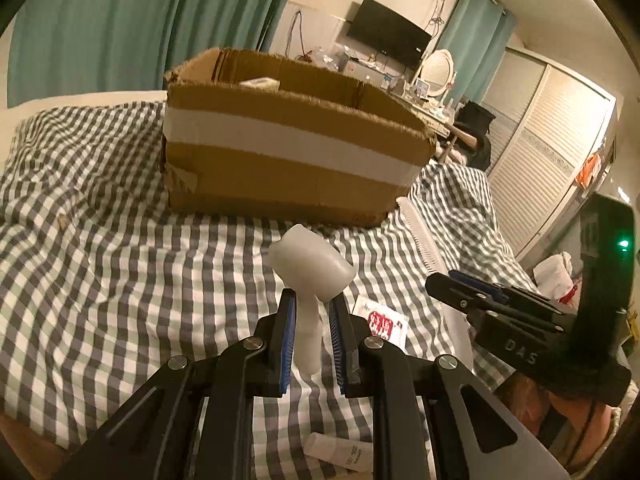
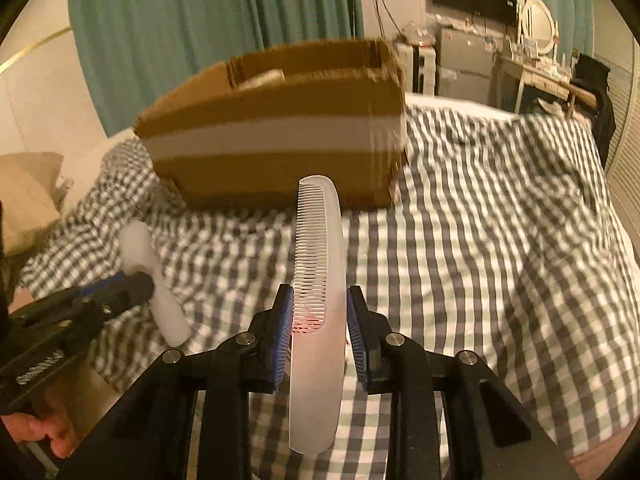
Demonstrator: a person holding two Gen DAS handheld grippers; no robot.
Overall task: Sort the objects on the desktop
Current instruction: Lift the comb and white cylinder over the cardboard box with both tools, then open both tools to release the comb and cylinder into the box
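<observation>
The right gripper (image 2: 316, 320) holds a white comb (image 2: 318, 264). The left gripper (image 1: 310, 328) squeezes a white plastic bottle (image 1: 310, 276). Both are lifted near the cardboard box (image 1: 288, 148), not in it yet. A packet (image 1: 382, 322) waits on the bed.

Checked grey-and-white bedspread (image 2: 500, 240) covering the bed. Teal curtains (image 1: 120, 24) hang behind it. A dark television (image 1: 388, 36) is mounted on the far wall, above a cluttered dresser bearing an oval white-framed mirror (image 1: 438, 70). White louvred wardrobe doors (image 1: 548, 152) stand at right. A beige pillow (image 2: 24, 196) lies at far left.
</observation>
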